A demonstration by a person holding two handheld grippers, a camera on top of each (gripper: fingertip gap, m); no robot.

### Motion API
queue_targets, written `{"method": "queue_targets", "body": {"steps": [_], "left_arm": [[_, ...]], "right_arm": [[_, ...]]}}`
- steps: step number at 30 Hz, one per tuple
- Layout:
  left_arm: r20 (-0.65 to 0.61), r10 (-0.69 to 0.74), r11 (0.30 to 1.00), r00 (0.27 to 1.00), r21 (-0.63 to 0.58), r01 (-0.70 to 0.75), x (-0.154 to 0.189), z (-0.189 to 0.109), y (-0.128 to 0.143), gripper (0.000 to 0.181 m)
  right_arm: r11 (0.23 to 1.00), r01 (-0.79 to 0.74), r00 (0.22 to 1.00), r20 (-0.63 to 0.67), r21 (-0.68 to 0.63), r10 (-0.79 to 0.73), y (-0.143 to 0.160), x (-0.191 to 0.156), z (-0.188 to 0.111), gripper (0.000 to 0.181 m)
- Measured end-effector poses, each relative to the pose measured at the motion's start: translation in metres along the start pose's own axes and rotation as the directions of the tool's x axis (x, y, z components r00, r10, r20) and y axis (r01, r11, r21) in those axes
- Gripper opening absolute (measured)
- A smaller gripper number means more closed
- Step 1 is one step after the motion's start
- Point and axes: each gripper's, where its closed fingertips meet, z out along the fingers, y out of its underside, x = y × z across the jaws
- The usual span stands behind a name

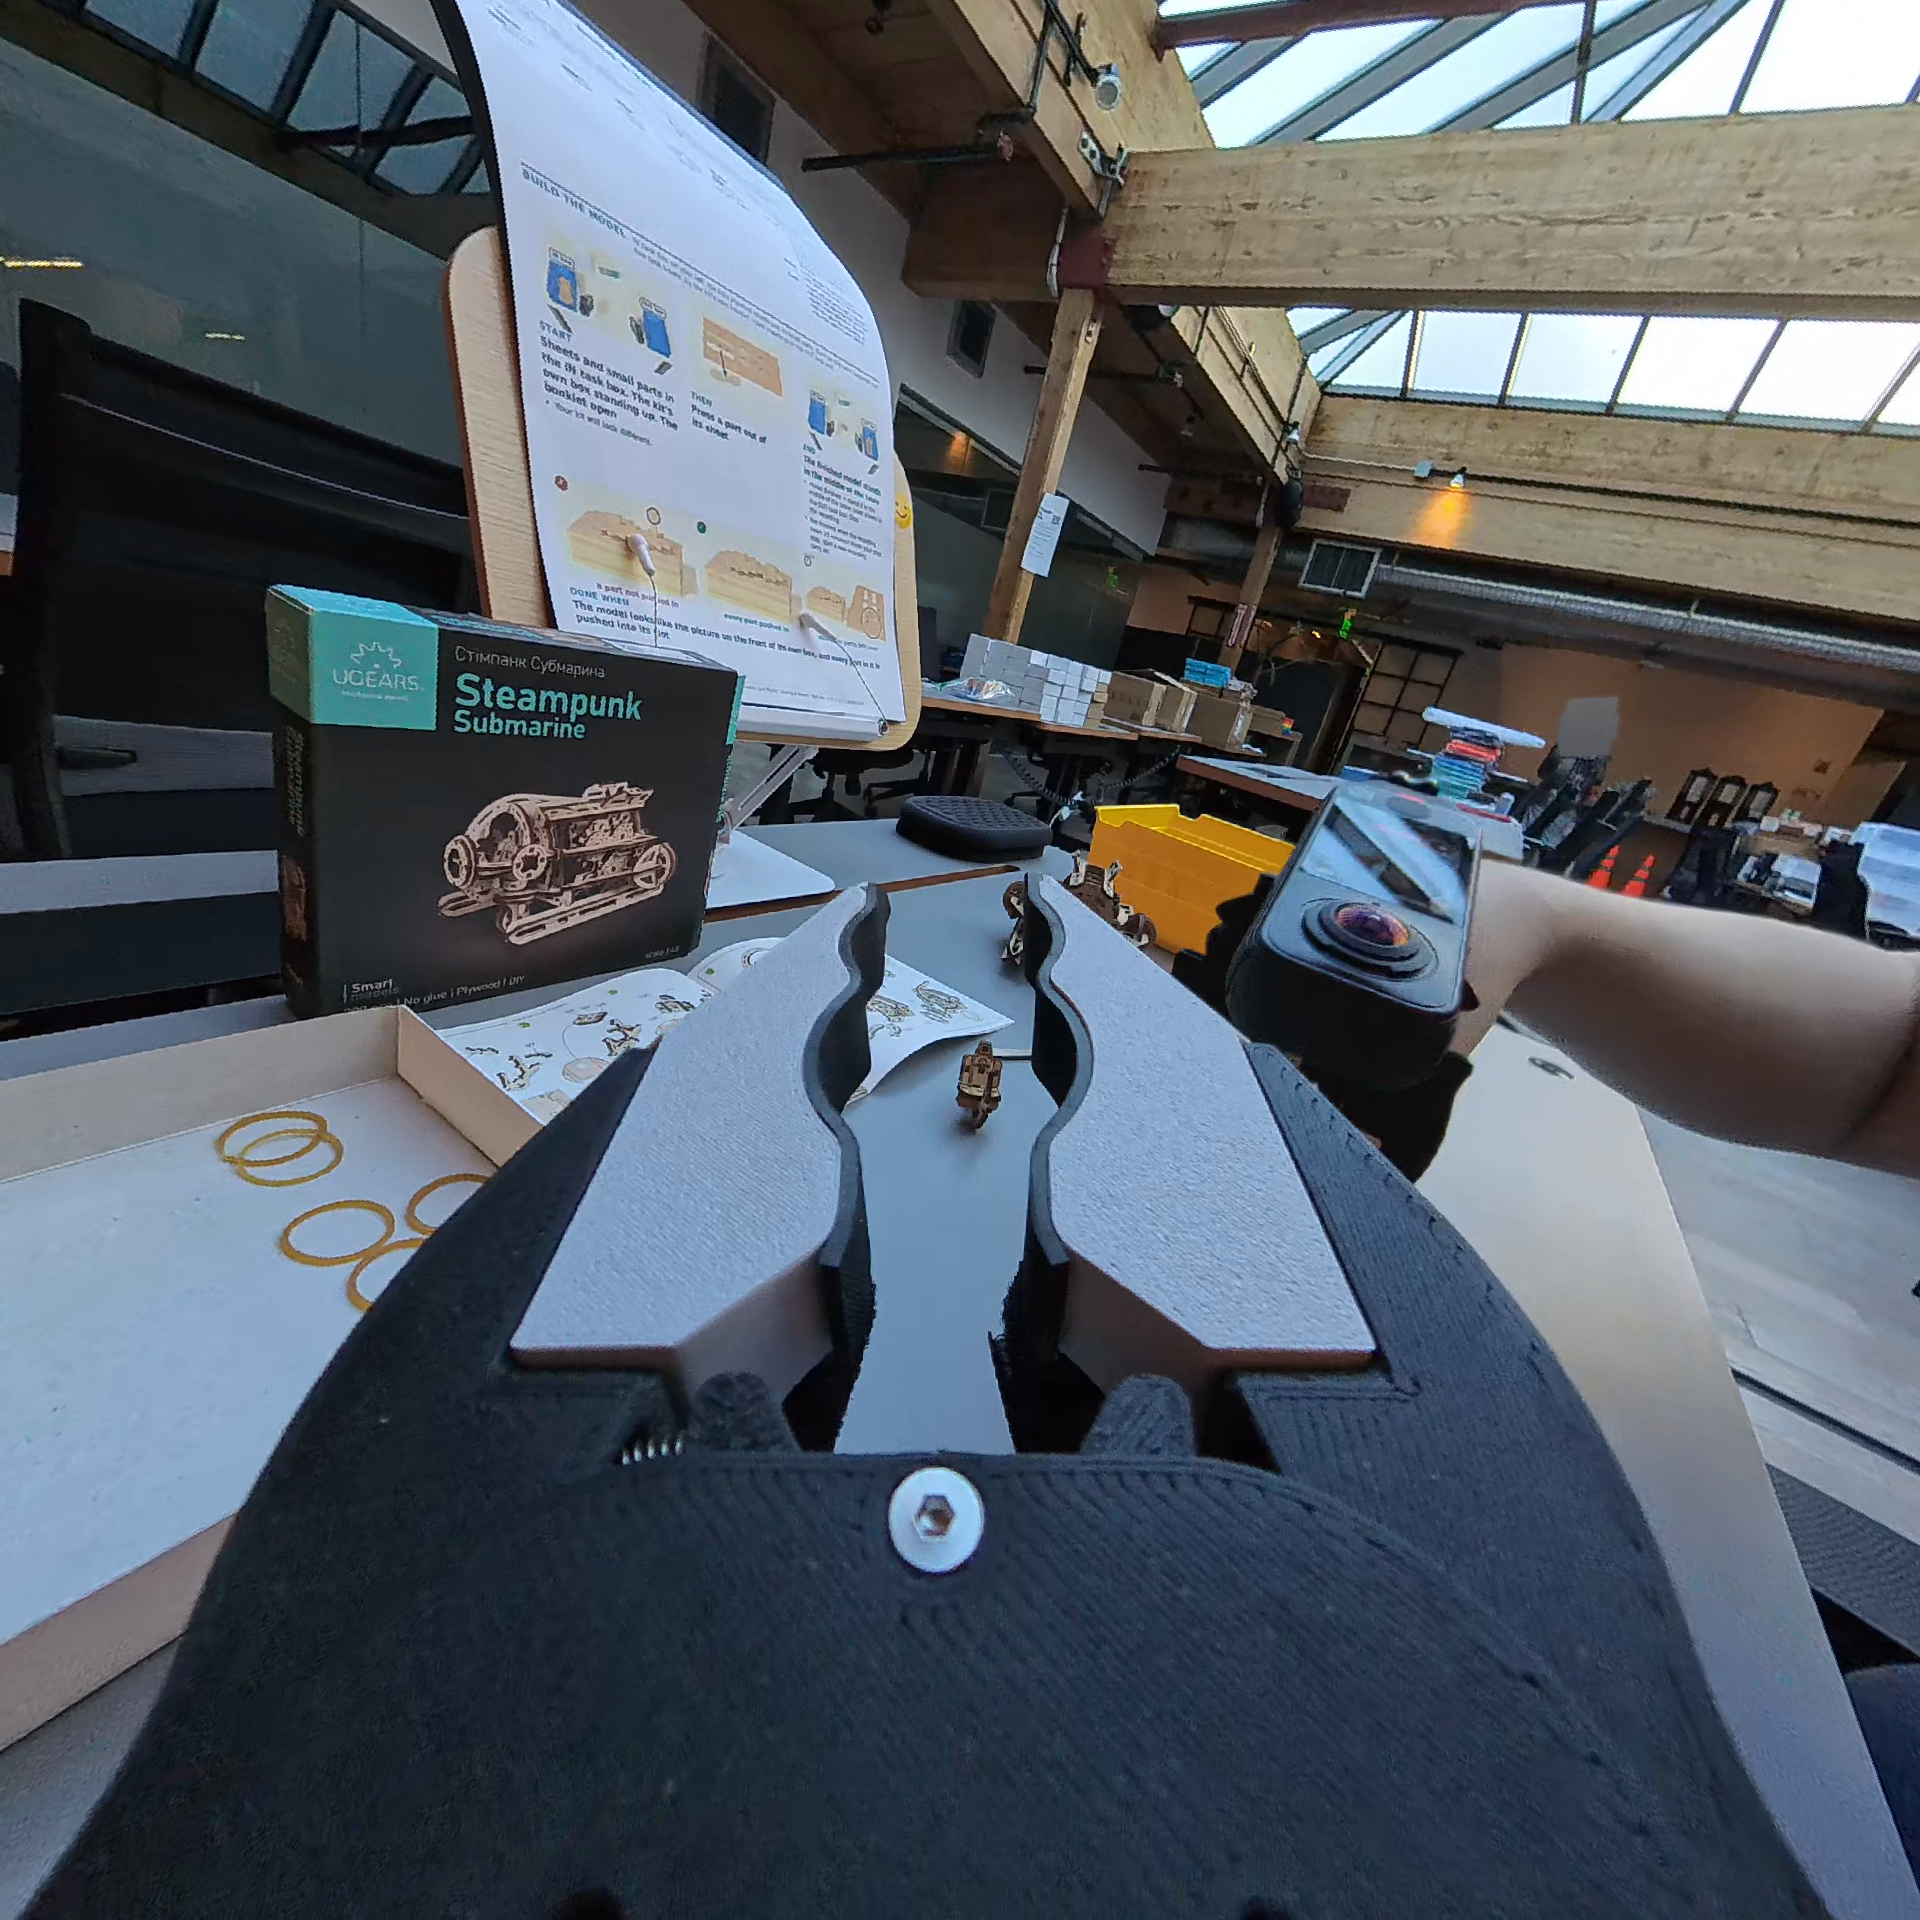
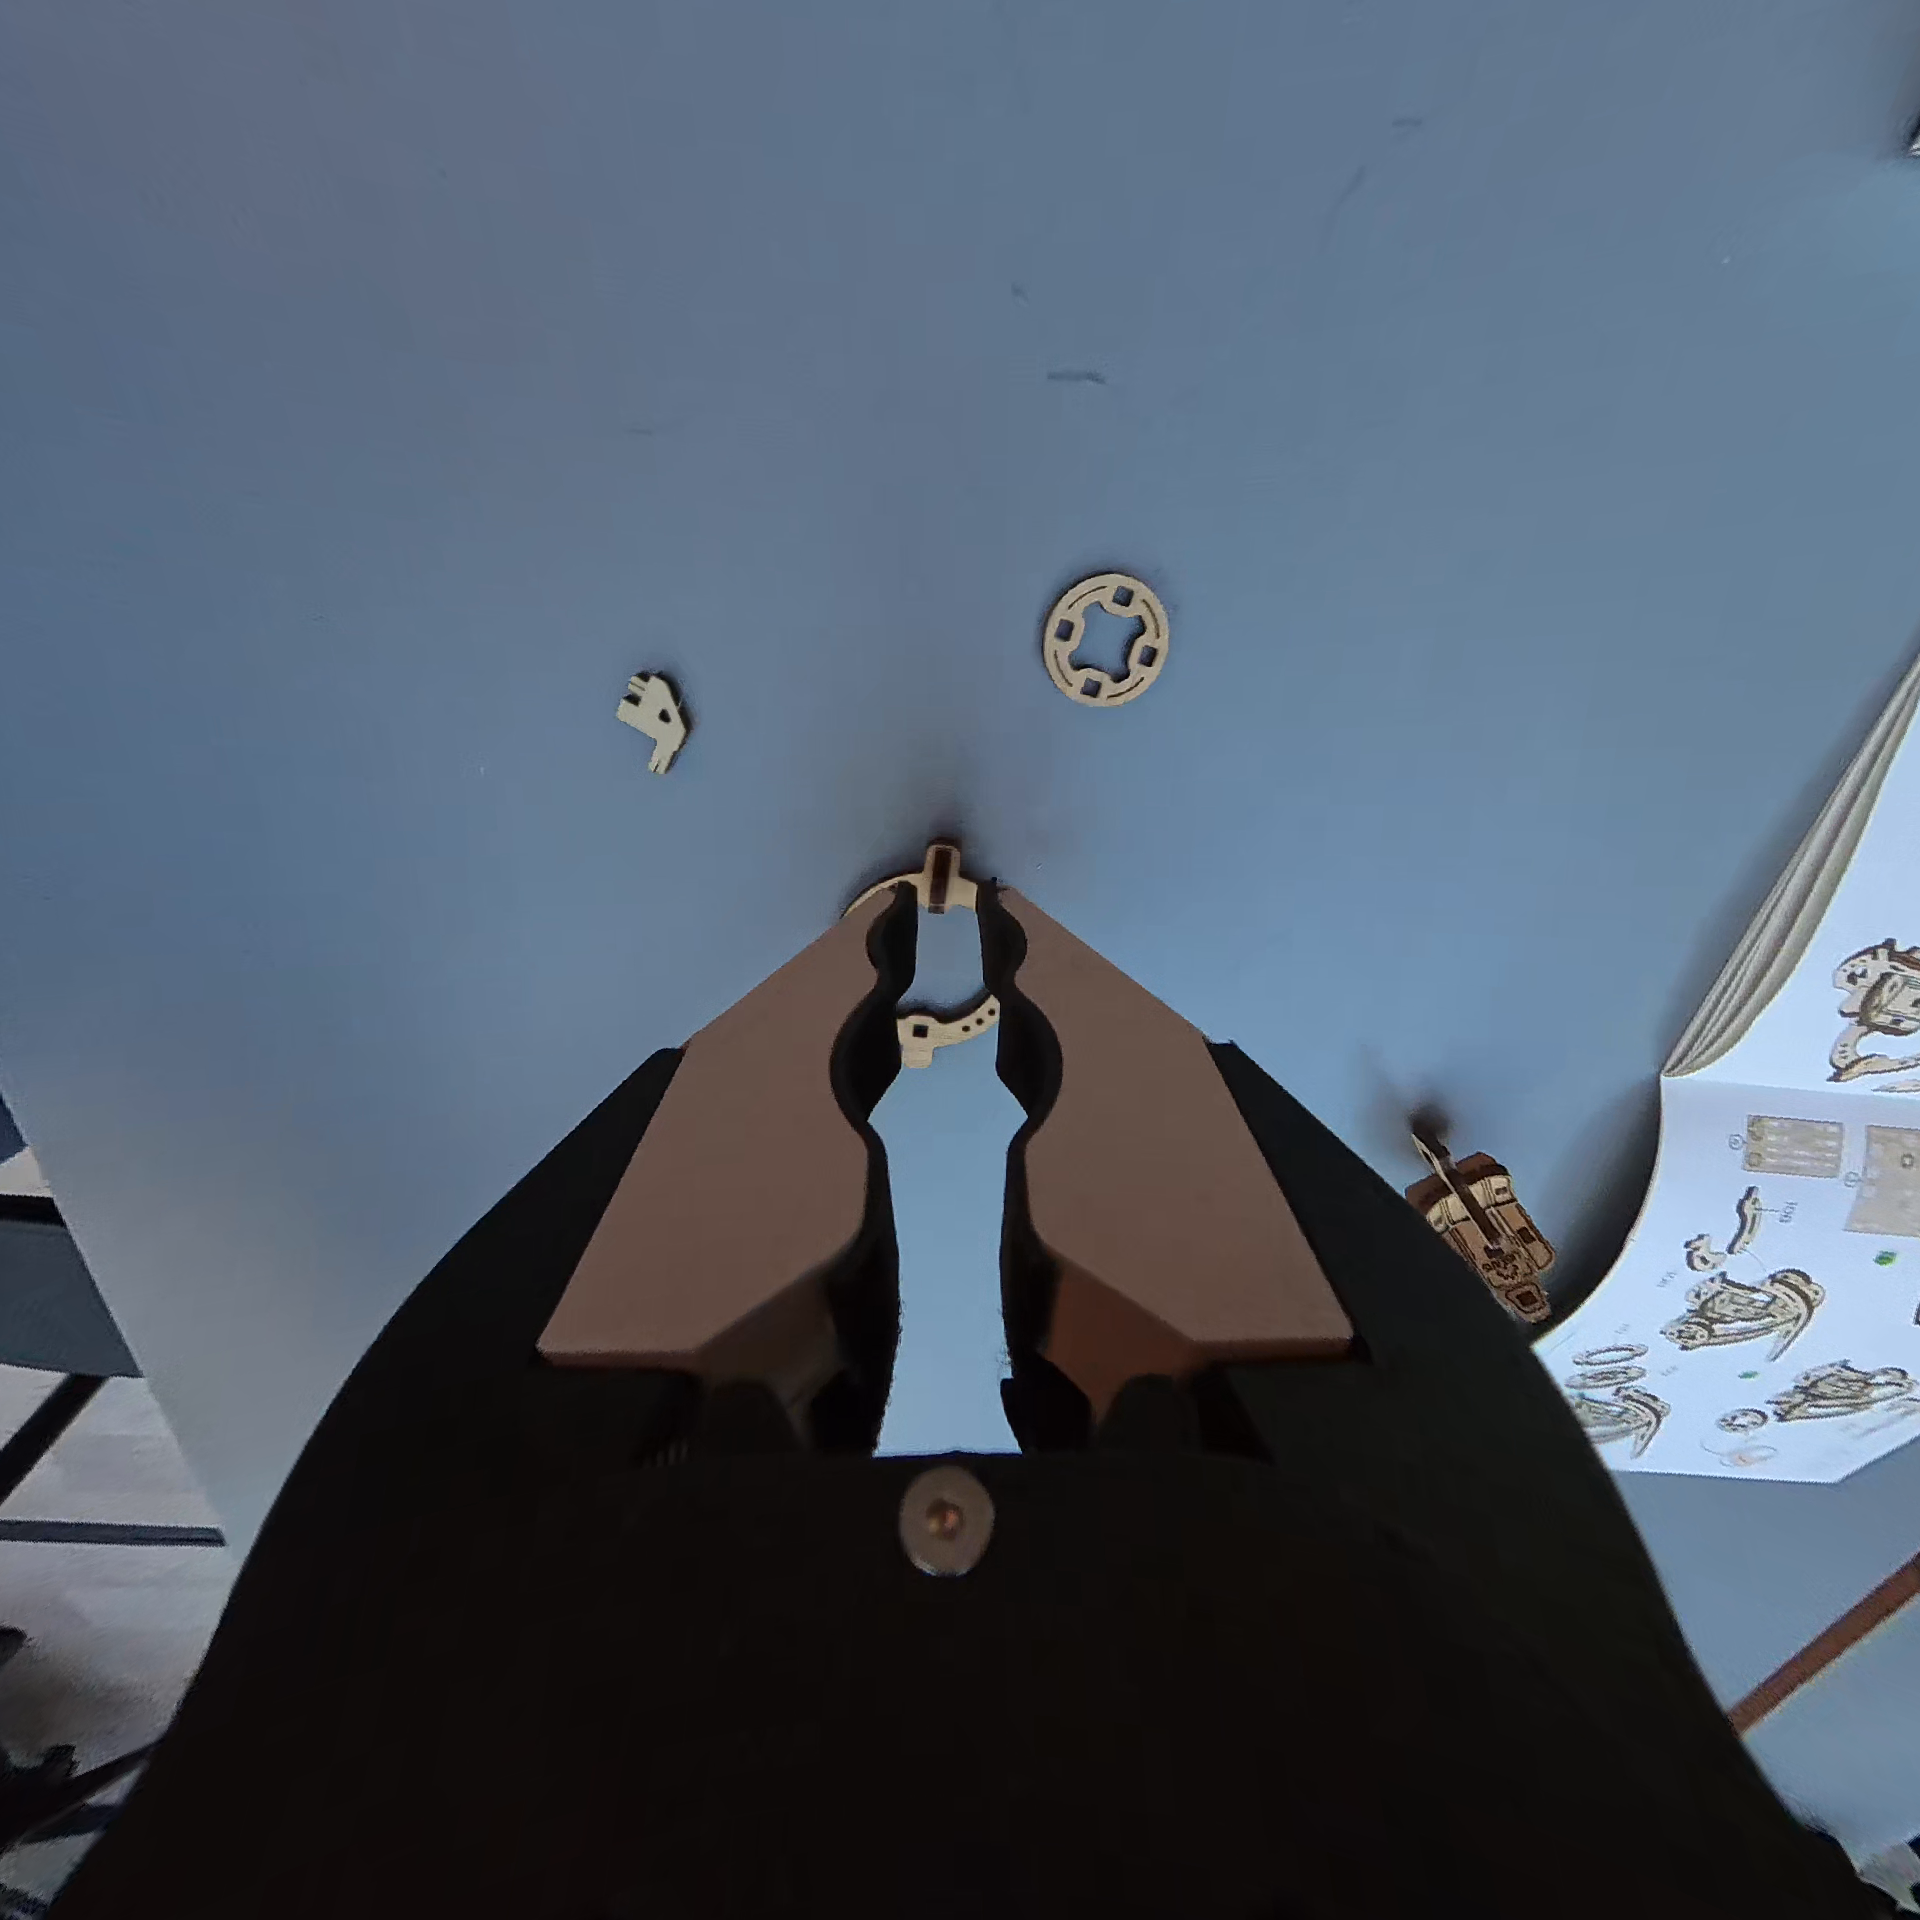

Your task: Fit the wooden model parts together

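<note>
In the right wrist view my right gripper [image 2: 948, 902] points down at the grey table [image 2: 935, 364]. Its tips are closed on a small upright wooden tab [image 2: 940, 875] that stands at the far rim of a flat wooden ring [image 2: 940, 1029] lying under the fingers. A loose wooden ring disc [image 2: 1107, 637] and a small hooked piece [image 2: 652, 719] lie beyond. A small wooden sub-assembly [image 2: 1481, 1226] stands to the right; it also shows between my left fingers in the left wrist view [image 1: 977, 1086]. My left gripper [image 1: 956, 899] is open and empty above the table.
The kit box [image 1: 499, 800] and an instruction sheet on a stand [image 1: 686, 416] are at the back left. A tray [image 1: 208, 1351] holds rubber bands [image 1: 281, 1143]. An open booklet [image 2: 1787, 1247] lies to the right. A yellow bin [image 1: 1184, 862] and another wooden assembly [image 1: 1091, 899] stand farther back. My hands' fingertips stand some 20 cm from each other. The small hooked piece [image 2: 652, 719] lies some 6 cm from my right tips, 20 cm from my left tips.
</note>
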Motion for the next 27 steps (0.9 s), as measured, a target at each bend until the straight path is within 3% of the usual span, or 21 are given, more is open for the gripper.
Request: {"method": "queue_targets", "body": {"steps": [8, 12, 15, 27], "left_arm": [[-0.004, 0.002, 1.000, 1.000, 0.001, -0.002, 0.001, 0.000, -0.001, 0.024], [-0.003, 0.005, 1.000, 1.000, 0.004, -0.005, 0.001, 0.000, -0.001, 0.024], [-0.005, 0.002, 1.000, 1.000, 0.003, -0.002, 0.002, 0.000, -0.001, 0.024], [-0.007, 0.000, 1.000, 1.000, 0.004, 0.000, 0.002, 0.000, -0.001, 0.024]], "right_arm": [[0.996, -0.019, 1.000, 0.026, 0.082, 0.017, -0.005, -0.001, -0.001, 0.001], [0.980, -0.058, 0.998, 0.019, 0.188, 0.055, -0.018, 0.006, -0.014, 0.000], [0.987, -0.050, 0.999, 0.021, 0.155, 0.047, -0.011, 0.004, 0.001, 0.001], [0.987, -0.048, 0.999, -0.007, 0.156, 0.049, -0.005, 0.005, -0.002, 0.001]]}}
